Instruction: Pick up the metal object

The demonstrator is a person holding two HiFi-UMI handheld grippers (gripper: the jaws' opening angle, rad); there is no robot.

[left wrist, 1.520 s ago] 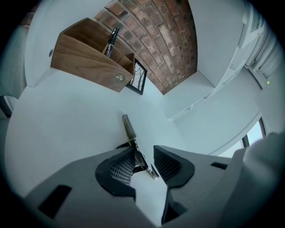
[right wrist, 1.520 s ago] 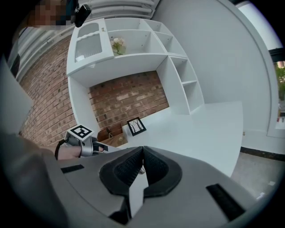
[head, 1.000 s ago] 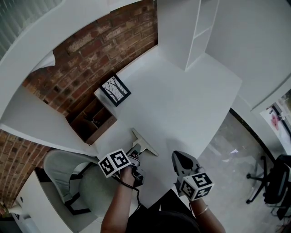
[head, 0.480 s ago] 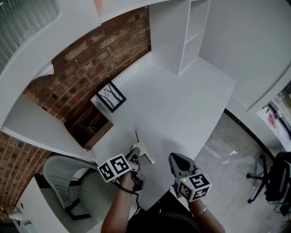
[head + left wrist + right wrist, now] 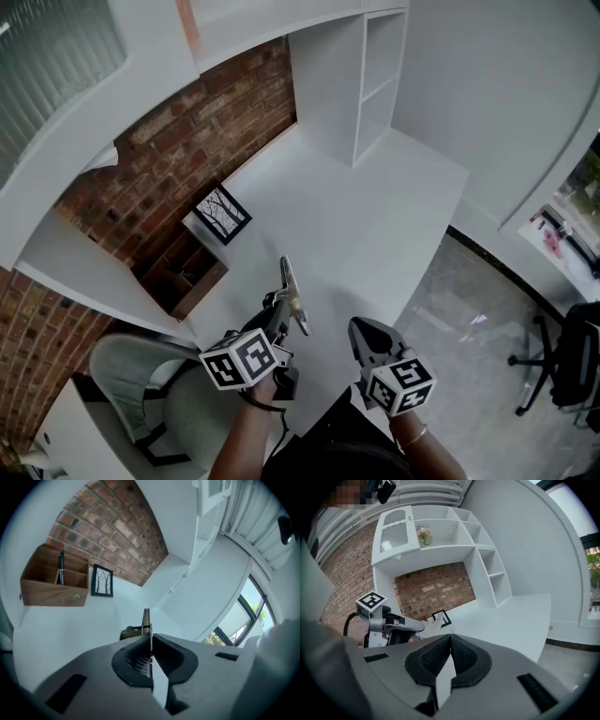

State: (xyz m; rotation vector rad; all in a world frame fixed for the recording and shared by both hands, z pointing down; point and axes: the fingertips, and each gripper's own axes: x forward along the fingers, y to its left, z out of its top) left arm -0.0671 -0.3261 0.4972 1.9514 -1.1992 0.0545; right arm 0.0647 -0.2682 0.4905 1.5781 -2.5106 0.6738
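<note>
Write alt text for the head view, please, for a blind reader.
From above, the left gripper is shut on a thin metal bracket over a white desk; the right gripper is shut and empty beside it. A wooden organiser and framed picture sit by a brick wall.

Corner workspace: white desk against a red brick wall.
A white shelf unit stands at the desk's far end; a wooden organiser and a framed tree print sit by the bricks; a grey chair and glossy grey floor lie below.
</note>
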